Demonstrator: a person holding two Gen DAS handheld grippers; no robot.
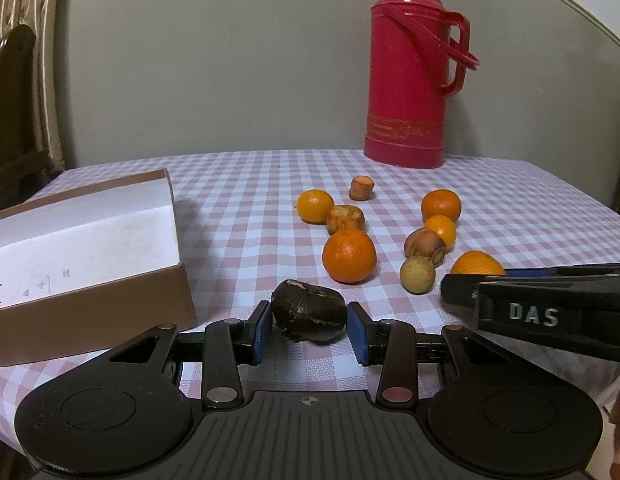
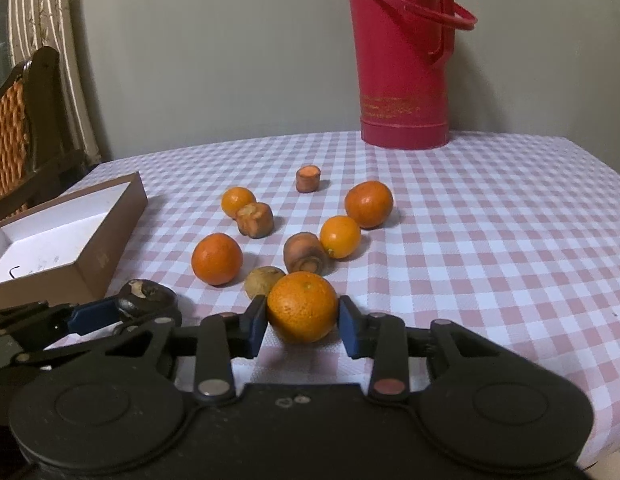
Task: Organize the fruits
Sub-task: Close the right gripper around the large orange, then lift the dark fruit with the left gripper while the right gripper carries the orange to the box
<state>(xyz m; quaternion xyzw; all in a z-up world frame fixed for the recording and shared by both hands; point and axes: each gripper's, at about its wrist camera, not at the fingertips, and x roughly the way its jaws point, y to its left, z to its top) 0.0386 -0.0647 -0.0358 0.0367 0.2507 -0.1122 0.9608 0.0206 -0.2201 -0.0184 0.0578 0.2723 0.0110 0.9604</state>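
Observation:
My left gripper (image 1: 310, 330) is shut on a dark, shrivelled fruit (image 1: 308, 314), blue pads pressing both its sides, just above the checked tablecloth (image 1: 250, 184). In the right wrist view my right gripper (image 2: 302, 322) is shut on a large orange (image 2: 303, 306), one pad on each side. The same orange (image 1: 476, 263) shows at the right of the left wrist view, behind the right gripper's black fingers. The dark fruit (image 2: 146, 294) appears at the lower left, held in the left gripper. An open brown box (image 1: 110, 320) with a white inside sits to the left.
Several oranges such as one (image 2: 217, 258), carrot chunks (image 2: 308, 179) and a small tan round fruit (image 2: 264, 280) lie scattered mid-table. A tall red thermos (image 1: 410, 80) stands at the back by the wall. A wooden chair (image 2: 26, 120) stands beyond the table's left edge.

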